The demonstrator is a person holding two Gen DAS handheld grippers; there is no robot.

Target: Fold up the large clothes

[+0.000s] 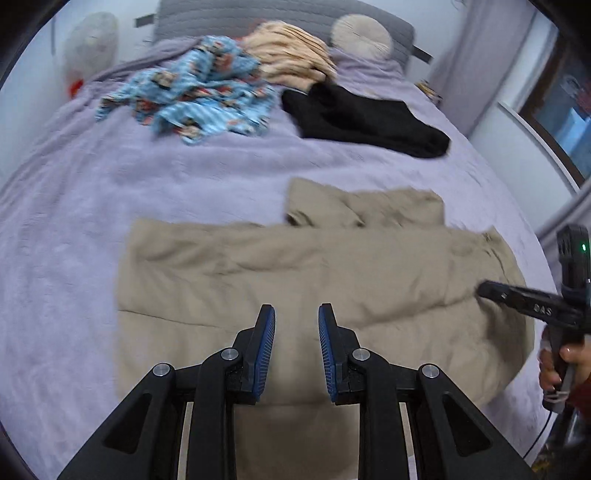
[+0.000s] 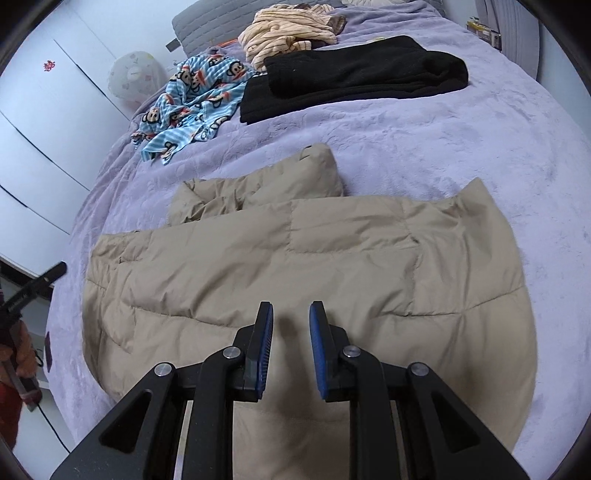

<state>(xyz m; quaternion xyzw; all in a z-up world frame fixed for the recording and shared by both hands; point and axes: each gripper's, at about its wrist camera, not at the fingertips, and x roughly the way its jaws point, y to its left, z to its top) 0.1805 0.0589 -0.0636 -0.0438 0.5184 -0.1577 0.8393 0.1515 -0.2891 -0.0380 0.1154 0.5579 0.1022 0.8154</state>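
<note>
Both my claws, left (image 1: 296, 314) and right (image 2: 291, 312), hang apart and empty over the tan coat (image 2: 295, 258), spread flat on the bed (image 2: 443, 140). Its puffy, slick fabric may slip from a shallow pinch. Beyond lie black clothes (image 2: 354, 77).

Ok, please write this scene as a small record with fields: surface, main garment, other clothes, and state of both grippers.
surface: lilac plush bed cover
main garment: beige quilted padded jacket, spread flat, one part folded at its far side
other clothes: blue monkey-print fleece garment, crumpled; black folded fleece garment; cream striped garment, heaped
left gripper: open, above the jacket, holds nothing
right gripper: open, above the jacket, holds nothing
</note>
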